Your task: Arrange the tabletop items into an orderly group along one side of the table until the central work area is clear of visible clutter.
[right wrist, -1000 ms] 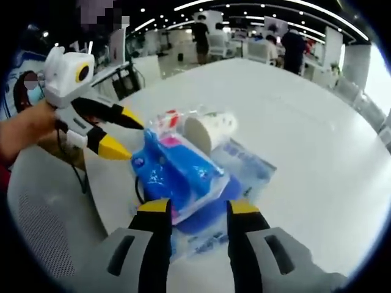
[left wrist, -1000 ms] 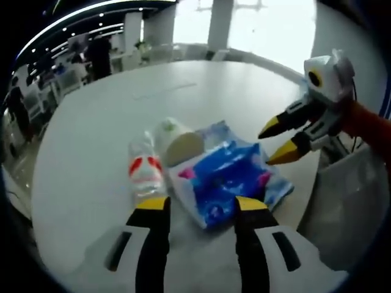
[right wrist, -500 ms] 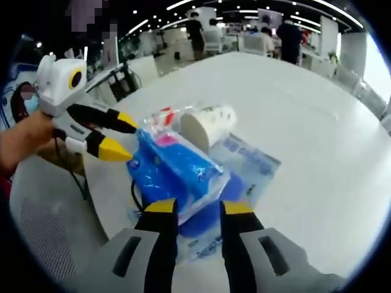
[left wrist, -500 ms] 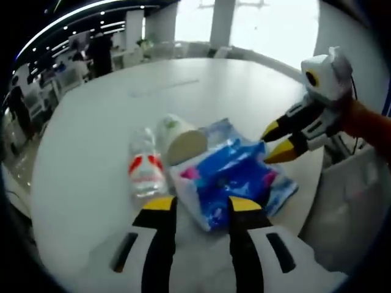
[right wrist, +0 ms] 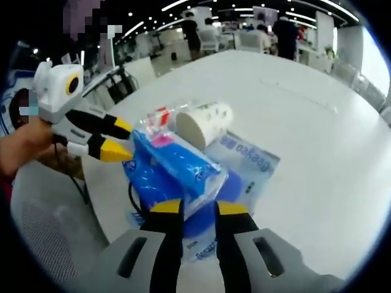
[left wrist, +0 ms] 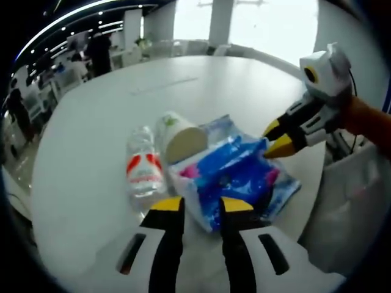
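Fingers of my left gripper [left wrist: 198, 205] and right gripper [right wrist: 197, 208] have narrowed from wide to nearly closed, holding nothing, at the blue tissue pack [left wrist: 229, 177] grouped with bottle [left wrist: 142, 168] and cup [left wrist: 182, 139] near the table [left wrist: 91, 122] edge, indicating arrangement is nearly complete.

Open office: ceiling light strips [right wrist: 183, 5], bright windows [left wrist: 269, 24], desks, people.
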The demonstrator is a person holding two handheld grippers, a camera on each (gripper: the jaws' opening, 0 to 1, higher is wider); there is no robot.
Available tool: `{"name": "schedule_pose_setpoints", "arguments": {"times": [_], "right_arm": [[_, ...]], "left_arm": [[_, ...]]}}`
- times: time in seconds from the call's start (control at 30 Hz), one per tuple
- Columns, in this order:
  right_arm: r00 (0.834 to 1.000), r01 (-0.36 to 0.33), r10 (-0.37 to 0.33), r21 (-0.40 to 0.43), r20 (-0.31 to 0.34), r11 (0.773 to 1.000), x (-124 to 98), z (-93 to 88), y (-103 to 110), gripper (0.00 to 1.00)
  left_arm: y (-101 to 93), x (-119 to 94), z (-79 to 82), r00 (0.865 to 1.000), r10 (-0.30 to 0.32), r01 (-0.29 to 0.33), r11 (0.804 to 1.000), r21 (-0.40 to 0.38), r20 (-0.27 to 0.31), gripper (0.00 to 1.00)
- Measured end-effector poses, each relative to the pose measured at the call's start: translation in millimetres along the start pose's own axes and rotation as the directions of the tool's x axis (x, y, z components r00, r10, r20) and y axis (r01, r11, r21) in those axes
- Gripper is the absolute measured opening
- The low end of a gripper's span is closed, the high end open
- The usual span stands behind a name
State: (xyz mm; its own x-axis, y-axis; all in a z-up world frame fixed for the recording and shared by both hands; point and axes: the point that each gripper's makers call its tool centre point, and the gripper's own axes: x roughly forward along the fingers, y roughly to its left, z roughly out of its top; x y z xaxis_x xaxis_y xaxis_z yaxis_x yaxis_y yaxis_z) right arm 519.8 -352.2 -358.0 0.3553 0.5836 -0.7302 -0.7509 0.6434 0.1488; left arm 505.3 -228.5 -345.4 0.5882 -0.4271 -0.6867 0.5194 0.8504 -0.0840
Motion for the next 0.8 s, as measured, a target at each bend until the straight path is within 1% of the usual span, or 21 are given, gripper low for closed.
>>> {"name": "schedule_pose_setpoints", "arguments": {"times": [0.13, 0.27, 0.5, 0.63, 0.73, 0.8], "right_arm": [[1.0, -0.003, 0.003, 0.001, -0.007, 1.0, 2.5, -1.8, 0.9, 0.16], [1.0, -0.005, 0.005, 0.009, -0.005, 1.0, 2.3, -2.3, -0.5, 0.11], [1.0, -0.008, 0.008, 0.01, 0.007, 1.0, 1.5, 0.6, 0.1, 0.07], [1.0, -0.016, 0.016, 0.027, 0.013, 1.0, 0.2, 0.5, 1.2, 0.05], [1.0, -0.018, 0.017, 0.026, 0.018, 1.0, -1.1, 0.4, 2.1, 0.03], [1.0, -0.02, 0.02, 0.025, 0.024, 0.999, -1.9, 1.3, 2.3, 0.02]], "left_arm": [[0.1, 1.6, -1.3, 1.0, -0.001, 0.001, 1.0, 0.004, -0.004, 0.17], [-0.5, 2.3, -1.6, 1.0, -0.005, 0.005, 1.0, 0.007, -0.006, 0.13], [-0.9, 4.0, -2.6, 1.0, 0.002, -0.001, 1.0, 0.02, -0.016, 0.08], [0.1, 3.5, 0.1, 1.0, 0.013, -0.013, 1.0, 0.027, -0.005, 0.03], [-0.5, 3.4, -0.7, 1.0, 0.014, -0.014, 1.0, 0.028, -0.007, 0.0], [-1.7, 3.1, -1.0, 1.0, 0.012, -0.012, 0.999, 0.029, -0.006, 0.0]]}}
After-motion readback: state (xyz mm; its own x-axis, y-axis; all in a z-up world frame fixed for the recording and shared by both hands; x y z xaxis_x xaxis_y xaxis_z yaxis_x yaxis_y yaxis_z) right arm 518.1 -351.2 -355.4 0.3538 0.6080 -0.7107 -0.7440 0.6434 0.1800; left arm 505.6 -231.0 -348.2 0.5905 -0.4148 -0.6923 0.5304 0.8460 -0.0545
